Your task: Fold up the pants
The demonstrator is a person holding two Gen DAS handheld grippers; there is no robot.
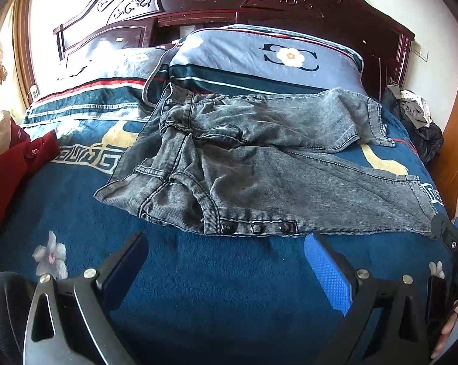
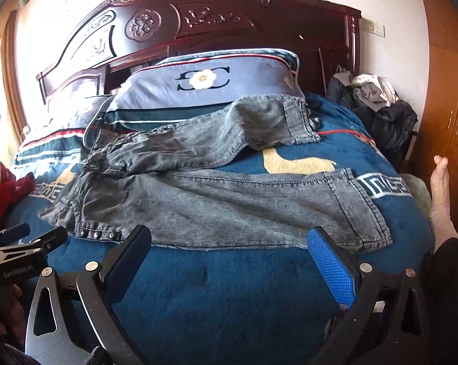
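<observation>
On the bed with the dark blue fleece blanket (image 1: 198, 289) lie the grey washed-denim pants (image 1: 259, 176), spread across the blanket with the waistband to the left and the two legs running to the right. Nothing of the folding is done yet, as far as I can judge: the legs are open in a V, with a strip of blanket and its cream pattern between them. The far leg (image 2: 229, 133) goes up toward the blue pillow with the flower emblem (image 2: 204, 85) and its cuff seems to rest against the pillow's lower edge, while the near leg (image 2: 244, 210) lies flat along the front, with a row of dark studs (image 1: 256, 228) on its near edge. The cloth around the waistband is wrinkled and bunched. My left tool (image 1: 225, 261) hovers over bare blanket just before the studded edge, its fingers wide apart and holding nothing. My right tool (image 2: 229, 252) is also wide apart and empty, near the front edge of the near leg, toward the cuff; whether its tips touch the denim I cannot tell. What is left is the whole job, I think: to bring one leg over the other, to smooth them, then to fold the length. A red garment (image 1: 13, 167) lies at the left edge of the bed, well apart from the pants.
</observation>
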